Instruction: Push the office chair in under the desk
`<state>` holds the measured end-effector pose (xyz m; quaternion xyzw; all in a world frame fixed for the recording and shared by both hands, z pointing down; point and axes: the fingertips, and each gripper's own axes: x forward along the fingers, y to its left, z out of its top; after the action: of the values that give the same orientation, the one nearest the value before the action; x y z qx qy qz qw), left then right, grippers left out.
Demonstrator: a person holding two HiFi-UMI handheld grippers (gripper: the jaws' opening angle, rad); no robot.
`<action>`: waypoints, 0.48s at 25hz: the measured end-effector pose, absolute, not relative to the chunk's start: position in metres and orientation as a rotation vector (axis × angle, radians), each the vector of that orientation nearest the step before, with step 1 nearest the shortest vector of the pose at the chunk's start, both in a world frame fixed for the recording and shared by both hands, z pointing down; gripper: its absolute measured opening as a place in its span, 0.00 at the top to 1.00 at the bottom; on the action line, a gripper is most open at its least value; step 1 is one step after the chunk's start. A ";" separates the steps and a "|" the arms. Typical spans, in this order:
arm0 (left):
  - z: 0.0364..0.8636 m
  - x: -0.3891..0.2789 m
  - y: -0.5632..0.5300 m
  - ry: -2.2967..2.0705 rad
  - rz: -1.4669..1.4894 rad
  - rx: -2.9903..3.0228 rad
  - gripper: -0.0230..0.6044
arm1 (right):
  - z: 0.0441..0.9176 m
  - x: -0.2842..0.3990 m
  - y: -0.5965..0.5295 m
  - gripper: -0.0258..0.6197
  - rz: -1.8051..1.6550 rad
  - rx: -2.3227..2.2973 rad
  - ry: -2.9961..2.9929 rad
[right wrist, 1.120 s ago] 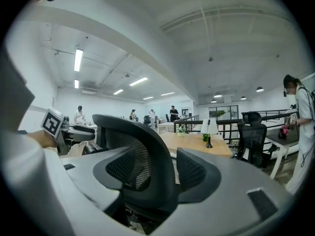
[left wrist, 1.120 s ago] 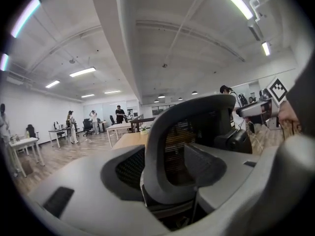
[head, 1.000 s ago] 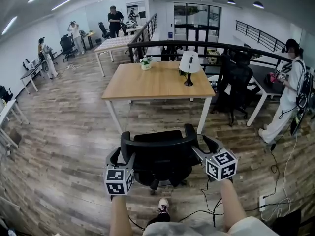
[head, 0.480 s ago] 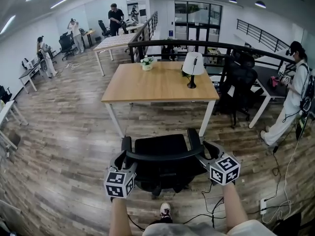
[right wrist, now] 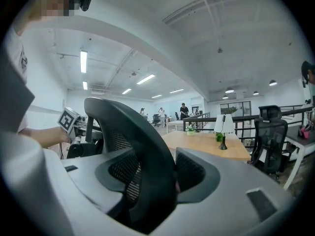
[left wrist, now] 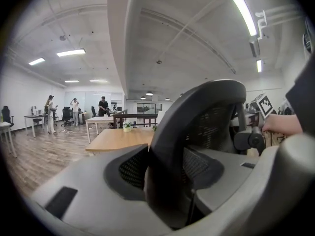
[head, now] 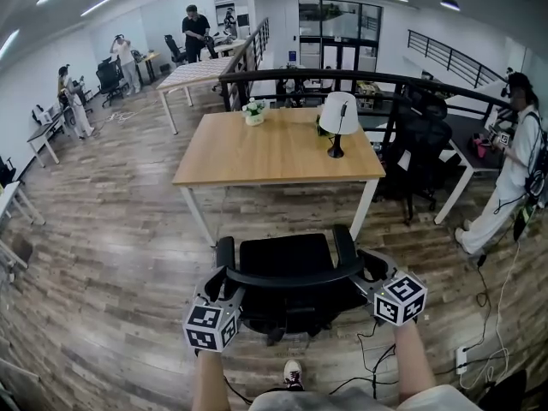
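Evidently the left gripper [head: 224,288] and right gripper [head: 366,272], jaws just closing, pinched the office chair [head: 282,257] backrest before the desk [head: 274,148]

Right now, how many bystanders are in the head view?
4: person in black at the back; person with raised arms; person at the far left; person at the right edge. Others may be hidden.
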<state>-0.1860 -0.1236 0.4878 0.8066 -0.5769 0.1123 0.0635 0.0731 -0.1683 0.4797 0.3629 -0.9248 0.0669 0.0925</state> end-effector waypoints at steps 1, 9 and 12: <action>0.488 -0.187 -0.130 -1.737 0.337 2.441 0.58 | 0.480 0.072 -0.174 0.59 0.197 1.092 -2.741; 0.487 -0.200 -0.176 -1.688 0.347 2.482 0.59 | 0.480 0.059 -0.218 0.59 0.195 1.136 -2.717; 0.488 -0.204 -0.189 -1.698 0.336 2.475 0.59 | 0.480 0.056 -0.234 0.59 0.191 1.173 -2.715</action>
<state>-0.2040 -0.1895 0.4879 0.8180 -0.5611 0.1111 0.0605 0.0555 -0.2345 0.4804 0.3941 -0.9125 0.0642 0.0889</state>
